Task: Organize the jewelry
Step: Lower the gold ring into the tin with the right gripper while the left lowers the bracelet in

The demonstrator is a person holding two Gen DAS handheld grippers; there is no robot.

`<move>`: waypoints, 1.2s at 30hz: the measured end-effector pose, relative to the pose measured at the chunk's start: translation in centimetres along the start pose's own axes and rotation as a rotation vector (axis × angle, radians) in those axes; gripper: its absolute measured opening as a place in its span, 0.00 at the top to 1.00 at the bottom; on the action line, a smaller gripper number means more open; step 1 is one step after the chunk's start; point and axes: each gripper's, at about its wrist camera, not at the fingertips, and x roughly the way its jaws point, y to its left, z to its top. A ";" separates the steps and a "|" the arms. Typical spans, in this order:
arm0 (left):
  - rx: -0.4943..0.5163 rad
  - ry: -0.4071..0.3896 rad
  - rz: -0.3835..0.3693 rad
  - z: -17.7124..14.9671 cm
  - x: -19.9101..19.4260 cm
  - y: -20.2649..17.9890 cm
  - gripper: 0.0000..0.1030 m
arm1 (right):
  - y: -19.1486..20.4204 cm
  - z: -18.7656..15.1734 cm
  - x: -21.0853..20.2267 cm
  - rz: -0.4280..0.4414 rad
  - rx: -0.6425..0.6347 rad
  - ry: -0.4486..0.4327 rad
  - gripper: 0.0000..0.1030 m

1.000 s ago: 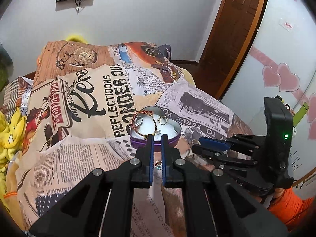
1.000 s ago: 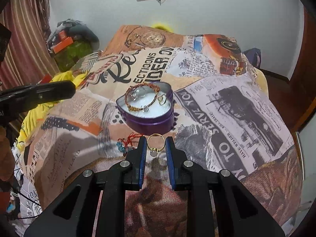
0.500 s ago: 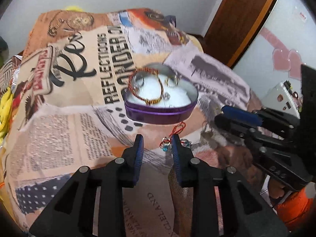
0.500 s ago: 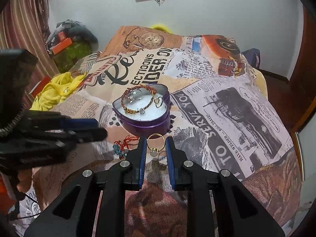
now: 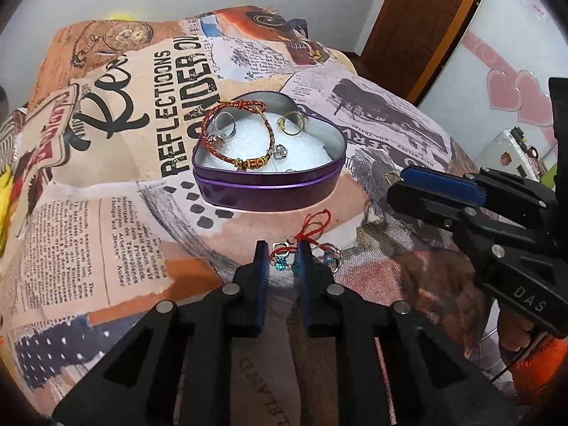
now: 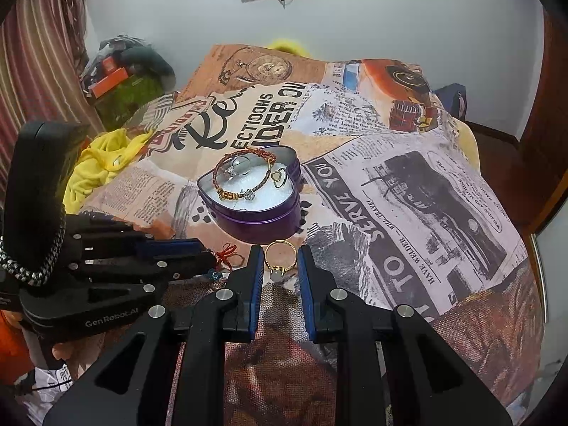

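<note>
Red-cord bracelet with blue beads (image 5: pixel 284 259) is lying on the newspaper-print bedspread (image 5: pixel 106 220), partly between the jaws of the left gripper (image 5: pixel 280 255), which are standing apart. Thin gold ring with a pale stone (image 6: pixel 278 261) is sitting between the parted jaws of the right gripper (image 6: pixel 280 259). Purple heart-shaped tin (image 5: pixel 269 191) is resting just beyond both, with bare bedspread stretching around it.

purple heart tin (image 5: pixel 269 191); red-gold bracelet (image 5: pixel 227 149); newspaper-print blanket (image 5: pixel 106 213)
</note>
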 end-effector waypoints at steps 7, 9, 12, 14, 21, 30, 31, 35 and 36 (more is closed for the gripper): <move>0.009 -0.032 0.017 0.0 -1.6 -0.3 0.98 | 0.0 0.1 -0.1 0.001 0.001 -0.005 0.83; 0.008 -0.048 0.015 0.2 -2.3 -0.3 0.98 | 0.0 0.1 -0.3 0.001 0.001 -0.009 0.83; 0.008 -0.087 0.012 0.7 -3.7 -0.5 0.98 | 0.0 0.2 -0.4 0.000 0.000 -0.015 0.83; 0.011 -0.112 0.009 1.1 -4.6 -0.6 0.98 | 0.0 0.4 -0.5 -0.001 0.001 -0.018 0.83; 0.009 -0.198 -0.017 2.8 -7.7 -0.7 0.98 | 0.1 1.1 -1.0 -0.002 -0.001 -0.041 0.83; -0.015 -0.271 -0.041 5.4 -9.7 0.3 0.98 | 0.4 2.7 -1.0 0.002 -0.009 -0.075 0.83; -0.015 -0.281 -0.037 5.7 -9.9 0.3 0.98 | 0.4 2.9 -1.0 0.003 -0.011 -0.080 0.83; -0.010 -0.316 -0.032 7.0 -10.8 0.5 0.98 | 0.5 3.8 -1.0 0.007 -0.017 -0.099 0.83; -0.008 -0.324 -0.030 7.2 -11.0 0.5 0.98 | 0.5 3.9 -1.1 0.008 -0.018 -0.103 0.83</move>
